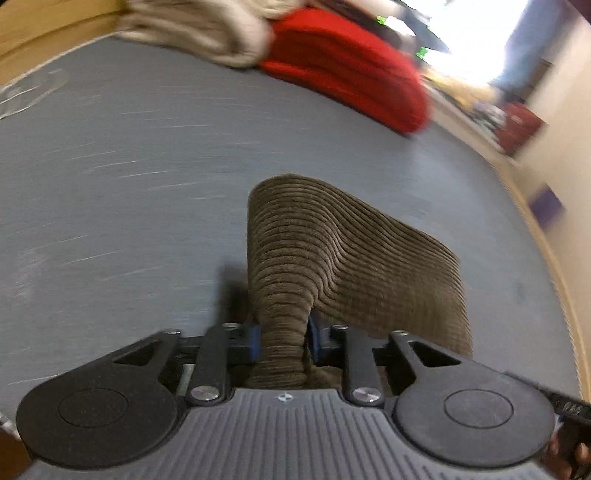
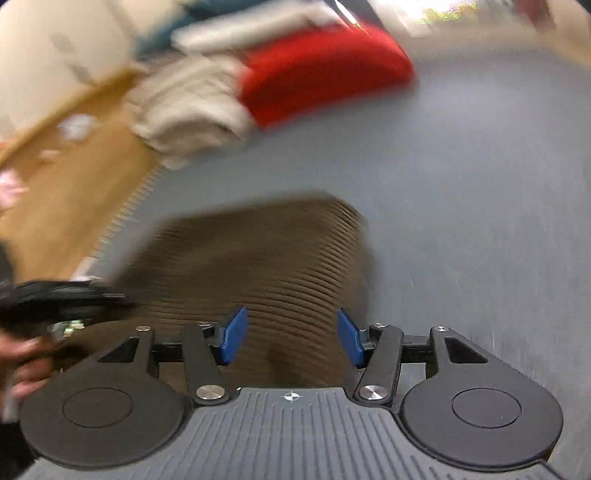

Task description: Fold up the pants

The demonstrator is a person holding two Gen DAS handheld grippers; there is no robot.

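Grey table (image 1: pixel 129 184) bears brown pants (image 1: pixel 332 251), red cloth (image 1: pixel 351 70), beige cloth (image 1: pixel 207 29).

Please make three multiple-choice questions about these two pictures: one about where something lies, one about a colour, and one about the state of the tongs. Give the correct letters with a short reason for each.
1. Where does the red folded cloth lie in relation to the cream folded cloth?
A. Directly beside it, at the far side of the grey surface
B. Under the brown pants
C. On the wooden floor

2. What colour are the corduroy pants?
A. Red
B. Brown
C. Blue

3. What is the state of the two tongs?
A. Both open
B. Both shut on the pants
C. Left shut on the pants, right open

Answers:
1 A: the red folded cloth adjoins the cream folded cloth on the grey surface.
2 B: the corduroy pants are brown.
3 C: the left tongs pinch bunched fabric; the right tongs stand apart.
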